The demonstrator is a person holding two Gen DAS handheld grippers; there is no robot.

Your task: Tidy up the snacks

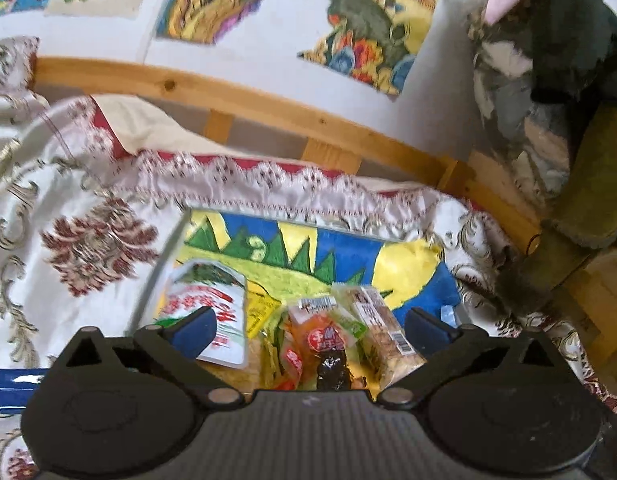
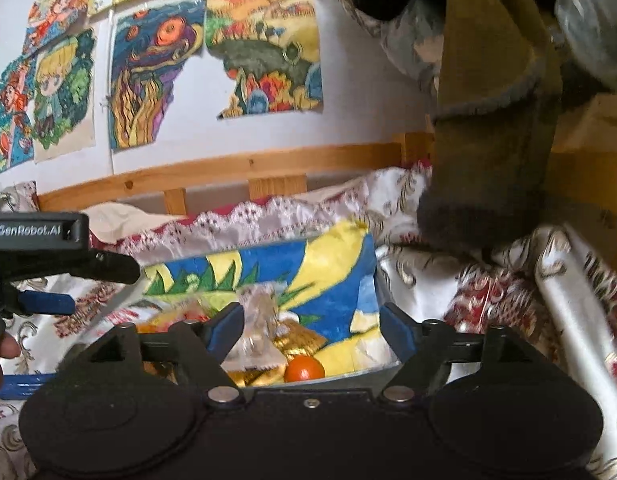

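Observation:
Several snack packets lie in a box lined with a blue, yellow and green drawing [image 1: 348, 256]. In the left wrist view a white and red pouch [image 1: 212, 304] lies at the left, an orange and red packet [image 1: 320, 336] in the middle, and a long clear-wrapped bar [image 1: 384, 328] to its right. My left gripper [image 1: 310, 328] is open above them and holds nothing. In the right wrist view a clear packet [image 2: 260, 320], a gold wrapper [image 2: 304, 338] and an orange round fruit [image 2: 304, 368] lie in the same box [image 2: 340, 280]. My right gripper [image 2: 312, 330] is open and empty above them.
A patterned white and red cloth [image 1: 80, 208] covers the surface around the box. A wooden rail [image 1: 268, 108] runs behind it below a wall of colourful drawings [image 2: 156, 80]. Hanging clothes [image 2: 492, 120] crowd the right side. The left gripper [image 2: 48, 256] shows at the left of the right wrist view.

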